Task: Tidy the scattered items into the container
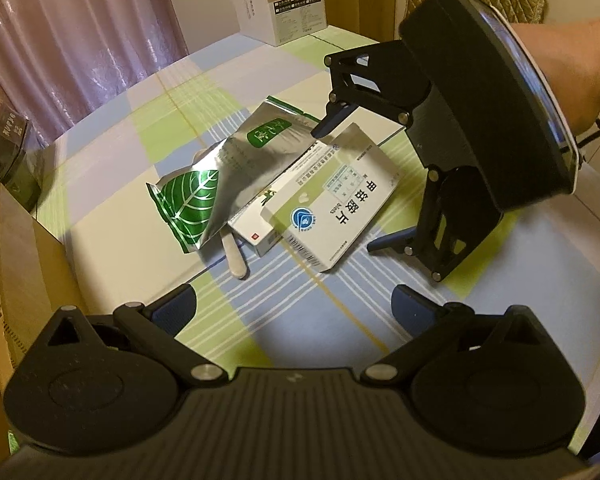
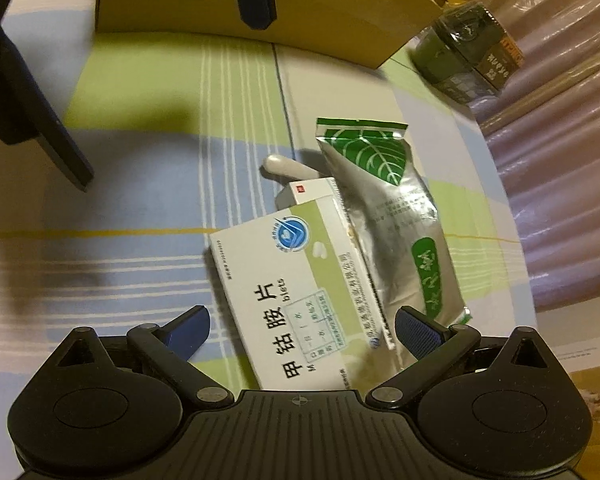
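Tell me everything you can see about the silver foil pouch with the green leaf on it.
The silver foil pouch is a flat, shiny, crinkled sachet with a green-and-white leaf print at one sealed end and a green label patch nearer the other. It lies on the checked tablecloth, one long edge propped on the medicine boxes, so it tilts. A pale stick pokes out from under the pile beside it. The right tool, open, has one finger over its near end.
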Demonstrator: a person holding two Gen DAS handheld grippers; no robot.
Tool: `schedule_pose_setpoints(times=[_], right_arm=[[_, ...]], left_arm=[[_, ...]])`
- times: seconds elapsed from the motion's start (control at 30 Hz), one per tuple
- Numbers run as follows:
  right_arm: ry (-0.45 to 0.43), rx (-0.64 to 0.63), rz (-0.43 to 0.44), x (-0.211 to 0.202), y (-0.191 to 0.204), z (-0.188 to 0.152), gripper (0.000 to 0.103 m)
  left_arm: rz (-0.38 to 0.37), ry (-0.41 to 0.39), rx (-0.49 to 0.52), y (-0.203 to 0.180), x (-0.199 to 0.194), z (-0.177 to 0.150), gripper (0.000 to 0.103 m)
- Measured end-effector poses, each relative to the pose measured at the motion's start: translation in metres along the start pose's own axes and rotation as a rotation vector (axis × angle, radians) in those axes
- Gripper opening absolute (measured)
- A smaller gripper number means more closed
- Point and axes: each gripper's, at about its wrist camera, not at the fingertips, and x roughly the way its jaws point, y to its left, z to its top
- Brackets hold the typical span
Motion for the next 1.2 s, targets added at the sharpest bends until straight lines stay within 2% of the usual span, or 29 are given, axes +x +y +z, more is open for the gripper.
schedule_pose_setpoints(times=[0.03,0.23,0.33,0.4,0.53,0.6,0.7,0.97,1.2], right_arm=[[0.003,-0.003,-0.001,0.001,0.000,0.000,0.092],[0.017,0.057,0.004,0.001,-0.005,0.001,0.083],[0.032,0.143,0.019,-0.005,-0.008,-0.001,0.080],[0.050,0.277,0.018,-0.010,-0.015,-0.004,0.078],[0.050,0.634,0.064,-0.027,-0.034,-0.025,0.076],[0.059,0.781,0.061,-0.033,-0.038,-0.037,0.076],[0.094,0.932,0.028,-0.041,-0.038,-0.051,0.076],[0.138,1.114,-0.059,-0.048,-0.030,-0.080,0.075],[0.144,1.170,-0.060,-0.050,-0.024,-0.092,0.076]], left_arm=[[-0.002,0.001,-0.003,0.001,0.001,0.000,0.102],[-0.001,0.005,-0.006,0.000,0.006,0.001,0.102],[0.003,0.005,-0.002,-0.001,0.008,0.003,0.102],[0.005,0.004,0.004,-0.001,0.008,0.005,0.102],[0.002,0.001,0.016,-0.002,0.011,0.010,0.102],[-0.001,0.002,0.025,-0.002,0.014,0.012,0.102],[-0.010,0.007,0.032,-0.003,0.022,0.015,0.102],[-0.016,0.034,0.097,-0.008,0.046,0.026,0.096],[-0.028,0.053,0.110,-0.005,0.071,0.039,0.092]])
